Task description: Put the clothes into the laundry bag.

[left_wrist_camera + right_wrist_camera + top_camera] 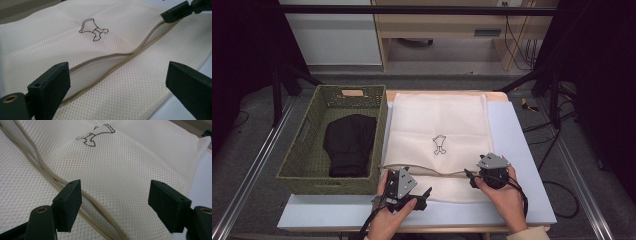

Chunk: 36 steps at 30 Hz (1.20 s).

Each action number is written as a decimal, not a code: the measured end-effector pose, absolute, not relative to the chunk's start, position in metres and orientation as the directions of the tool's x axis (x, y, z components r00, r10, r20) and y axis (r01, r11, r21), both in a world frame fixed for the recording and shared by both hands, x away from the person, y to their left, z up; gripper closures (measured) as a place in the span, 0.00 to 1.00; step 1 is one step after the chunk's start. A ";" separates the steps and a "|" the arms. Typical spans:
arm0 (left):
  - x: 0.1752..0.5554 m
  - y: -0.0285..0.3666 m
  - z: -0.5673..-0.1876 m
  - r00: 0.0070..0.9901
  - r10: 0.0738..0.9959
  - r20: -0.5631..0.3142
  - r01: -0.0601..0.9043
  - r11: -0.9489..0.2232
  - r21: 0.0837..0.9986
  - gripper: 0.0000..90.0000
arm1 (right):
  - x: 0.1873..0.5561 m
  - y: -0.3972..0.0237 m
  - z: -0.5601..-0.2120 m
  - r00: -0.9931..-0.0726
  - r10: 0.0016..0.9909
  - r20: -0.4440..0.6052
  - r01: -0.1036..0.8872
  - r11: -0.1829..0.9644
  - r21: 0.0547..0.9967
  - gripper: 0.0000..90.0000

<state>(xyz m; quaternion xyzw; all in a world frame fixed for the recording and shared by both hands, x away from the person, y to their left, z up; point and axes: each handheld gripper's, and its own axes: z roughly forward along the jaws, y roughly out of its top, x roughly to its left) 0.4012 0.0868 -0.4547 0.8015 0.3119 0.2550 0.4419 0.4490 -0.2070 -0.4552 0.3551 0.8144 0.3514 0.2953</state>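
— Mesh, cream-coloured: that's the bag [439, 135], lying flat on the pale mat [517, 150] in the middle of the table. A small dark outline drawing [439, 144] sits near its centre.

— And the grippers?

— Both are at the bag's near end. The left gripper [424, 194] is by the near left corner, the right gripper [469, 176] just right of the middle, where the tan-edged opening [432, 171] runs across.

— Holding anything?

— No. In the left gripper view the left one's jaws stand wide apart, with the mesh and the gaping opening [105, 67] lying between and below them, not pinched. In that same view, the tip of the right gripper [175, 12] shows at the far end of the opening.

— The right one?

— Also spread. In the right gripper view its jaws straddle the mesh [120, 170], one jaw just over the tan edge [92, 202], none of it clamped.

— Anything beside the bag?

— A green woven basket [299, 150] to the left, touching the mat, with a black cloth [349, 142] inside.
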 end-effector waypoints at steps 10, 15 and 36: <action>0.399 0.093 -0.456 0.675 0.706 0.215 0.222 -0.472 0.853 0.07 | 0.451 -0.191 -0.429 -0.596 0.731 -0.332 0.300 0.586 0.753 0.32; 0.400 0.099 -0.454 0.691 0.709 0.141 0.288 -0.449 0.846 0.07 | 0.471 -0.171 -0.404 -0.603 0.713 -0.357 0.290 0.613 0.735 0.28; 0.391 0.113 -0.451 0.680 0.727 0.098 0.321 -0.415 0.851 0.11 | 0.494 -0.117 -0.399 -0.779 0.555 -0.292 0.238 0.692 0.681 0.70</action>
